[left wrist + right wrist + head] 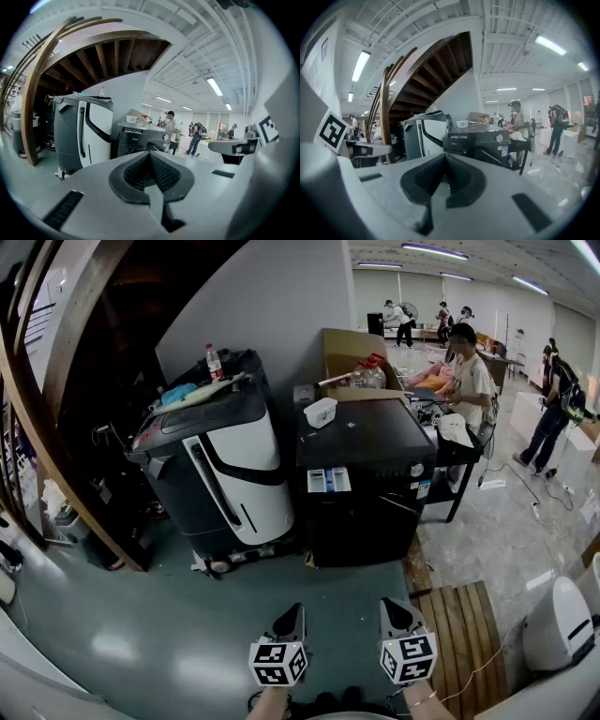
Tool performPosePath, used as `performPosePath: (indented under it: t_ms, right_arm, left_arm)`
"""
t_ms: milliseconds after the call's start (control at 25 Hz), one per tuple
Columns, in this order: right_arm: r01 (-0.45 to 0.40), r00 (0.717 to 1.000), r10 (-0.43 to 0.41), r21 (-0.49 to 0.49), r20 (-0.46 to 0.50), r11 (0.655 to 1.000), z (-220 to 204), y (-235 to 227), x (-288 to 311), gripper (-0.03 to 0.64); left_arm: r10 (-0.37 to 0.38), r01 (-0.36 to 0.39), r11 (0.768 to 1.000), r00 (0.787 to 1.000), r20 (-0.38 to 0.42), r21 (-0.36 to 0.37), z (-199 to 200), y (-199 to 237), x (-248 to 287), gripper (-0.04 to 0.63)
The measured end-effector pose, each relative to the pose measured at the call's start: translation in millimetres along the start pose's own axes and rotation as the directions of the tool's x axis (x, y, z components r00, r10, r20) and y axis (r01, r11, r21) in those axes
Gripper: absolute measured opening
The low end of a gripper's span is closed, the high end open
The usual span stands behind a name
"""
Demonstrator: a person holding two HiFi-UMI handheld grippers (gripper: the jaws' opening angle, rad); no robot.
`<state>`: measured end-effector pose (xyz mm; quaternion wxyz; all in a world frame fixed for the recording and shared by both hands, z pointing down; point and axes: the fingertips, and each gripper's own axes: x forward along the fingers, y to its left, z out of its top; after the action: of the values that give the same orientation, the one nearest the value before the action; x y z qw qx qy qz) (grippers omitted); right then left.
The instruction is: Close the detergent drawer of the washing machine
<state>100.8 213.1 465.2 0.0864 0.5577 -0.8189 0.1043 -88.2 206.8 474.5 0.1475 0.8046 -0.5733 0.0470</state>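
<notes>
My left gripper and right gripper are clenched empty, with the open drawer well ahead, so I judge an off-centre push could jam it.

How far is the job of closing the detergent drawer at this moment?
Nothing looks done: the detergent drawer stands pulled out of the washing machine. In hand: nothing; left claw and right claw are shut, empty, far from it. Left: approach and push it in.

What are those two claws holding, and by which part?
Nothing. The left gripper and right gripper are both shut and empty, well short of the washing machine and its open detergent drawer.
</notes>
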Motion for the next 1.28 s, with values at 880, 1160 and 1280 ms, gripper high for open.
performPosePath:
  t_ms: [880,1160,1280]
  right_arm:
    - [0.036,0.999,-0.037,0.039,0.029,0.999,2.0,-29.8,14.9,0.002]
    - [-0.008,0.997,0.002,0.078,0.075,0.997,10.6,-33.5,19.2,0.022]
    - [-0.012,0.998,0.008,0.064,0.058,0.998,8.7,-35.5,21.6,0.057]
  left_arm:
    - [0.008,-0.009,1.0,1.0,-0.019,-0.03,-7.9,-5.8,25.4,-0.007]
    - [0.026,-0.026,0.999,1.0,-0.013,-0.035,-6.0,-3.9,32.6,0.046]
    - [0.03,-0.031,0.999,0.999,-0.013,-0.029,-6.4,-6.0,35.1,0.081]
